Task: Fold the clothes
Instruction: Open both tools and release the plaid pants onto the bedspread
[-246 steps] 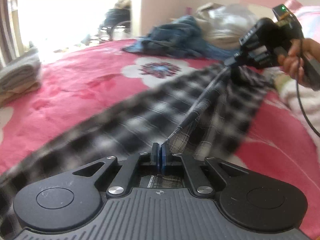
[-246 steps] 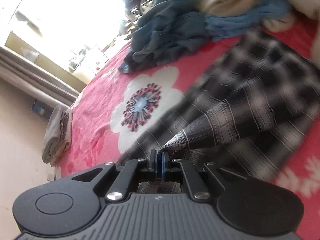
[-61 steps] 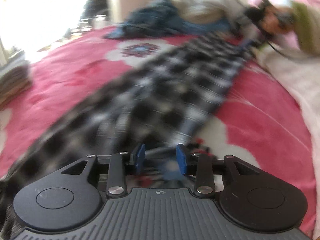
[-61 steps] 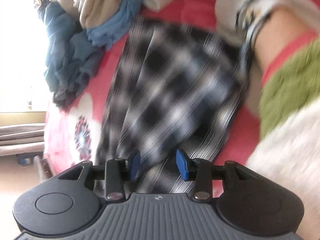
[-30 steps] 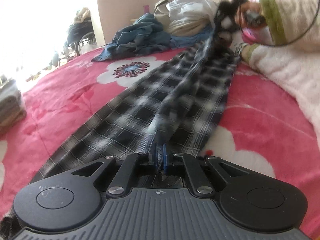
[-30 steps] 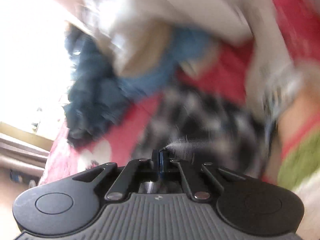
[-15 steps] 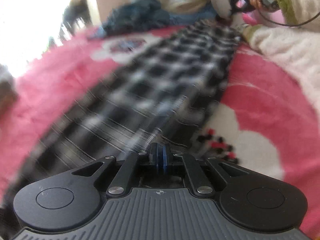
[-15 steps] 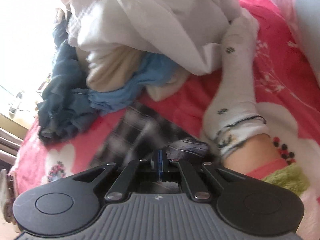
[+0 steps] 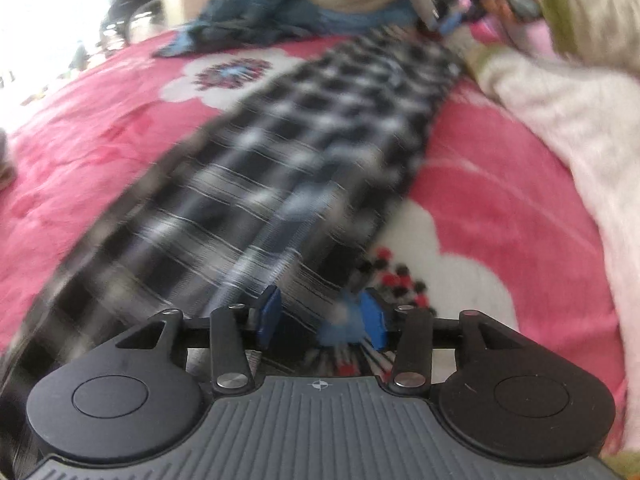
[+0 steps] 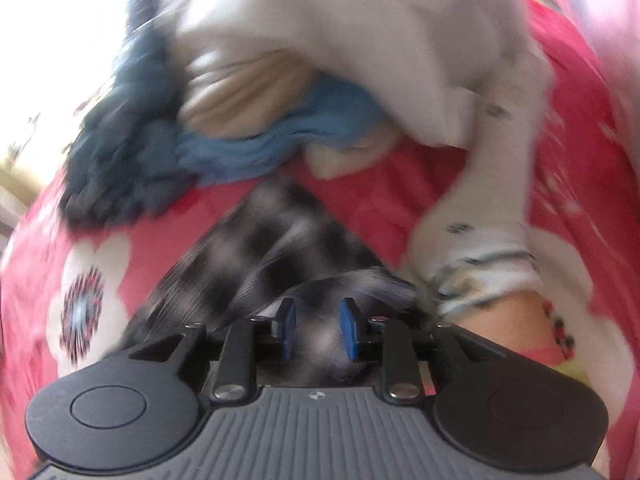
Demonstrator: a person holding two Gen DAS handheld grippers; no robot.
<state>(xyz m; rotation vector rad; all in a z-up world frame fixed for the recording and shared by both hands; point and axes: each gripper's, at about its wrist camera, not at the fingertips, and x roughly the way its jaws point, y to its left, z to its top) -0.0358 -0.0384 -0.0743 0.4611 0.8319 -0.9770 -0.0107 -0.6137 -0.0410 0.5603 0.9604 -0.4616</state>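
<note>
Plaid garment (image 9: 304, 152) lies flat along pink floral bed cover (image 9: 100, 136), running from 6 o'clock toward 1 o'clock in left wrist view.

Left gripper (image 9: 322, 318): fingers opening, blue pads apart, cloth edge under gap, not pinched.

Right gripper (image 10: 317, 330): fingers opening, plaid cloth between pads, not clamped.

Clothes pile (image 10: 256, 120) at 12 o'clock beyond garment end. White sock (image 10: 492, 216) at 2 o'clock, just beside garment.
</note>
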